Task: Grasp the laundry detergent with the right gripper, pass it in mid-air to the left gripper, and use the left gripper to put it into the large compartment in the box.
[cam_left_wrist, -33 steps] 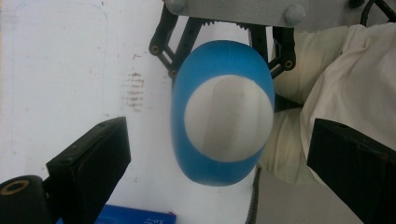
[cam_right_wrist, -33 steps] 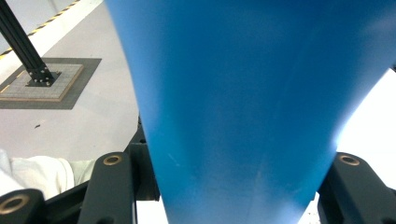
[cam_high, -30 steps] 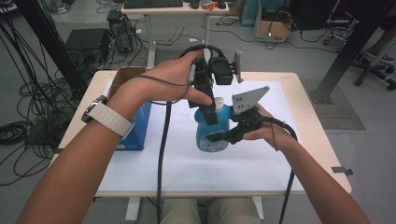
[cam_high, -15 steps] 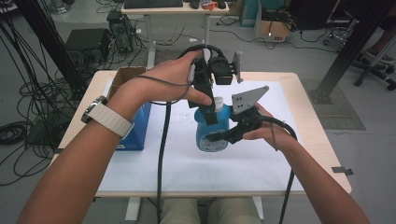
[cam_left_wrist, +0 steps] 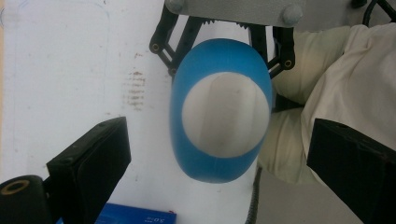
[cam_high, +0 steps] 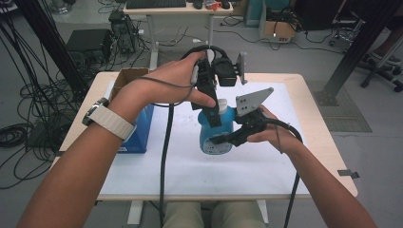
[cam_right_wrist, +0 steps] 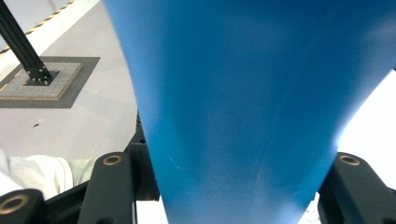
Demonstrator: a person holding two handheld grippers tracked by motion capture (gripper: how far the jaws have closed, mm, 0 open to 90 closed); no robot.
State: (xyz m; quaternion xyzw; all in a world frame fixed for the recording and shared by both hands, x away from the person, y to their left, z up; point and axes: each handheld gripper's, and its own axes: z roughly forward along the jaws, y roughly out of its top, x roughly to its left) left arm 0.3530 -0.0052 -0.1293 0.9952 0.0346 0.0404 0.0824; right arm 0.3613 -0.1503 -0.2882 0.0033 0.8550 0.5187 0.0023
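At the left of the high view a blue box (cam_high: 138, 135) stands on the white mat (cam_high: 190, 171) that covers the wooden table (cam_high: 328, 156), with an open cardboard box (cam_high: 128, 78) just behind it toward the upper left. A forearm with a white-strapped watch (cam_high: 107, 118) runs up from the lower left to the centre of the frame, where the hand holds the left gripper (cam_high: 213, 111) pointing down over the top of a blue bottle (cam_high: 216, 135). In the left gripper view the bottle (cam_left_wrist: 219, 112) sits in the middle of the frame seen from above, its white cap (cam_left_wrist: 226, 114) ringed by blue, and the two black jaws stand wide at the lower left and lower right corners — neither touches it.

Just right of centre in the high view, the right gripper (cam_high: 223, 140) comes in level from the right, its grey three-cornered plate (cam_high: 252, 99) standing above it, and its jaws clamp the bottle's body low down. The right gripper view bears this out: the blue bottle (cam_right_wrist: 243, 107) spreads across the centre, with the black jaws pressed against its sides at the bottom left and bottom right. The bottle stands upright near the middle of the mat — whether its base rests on it I cannot tell.
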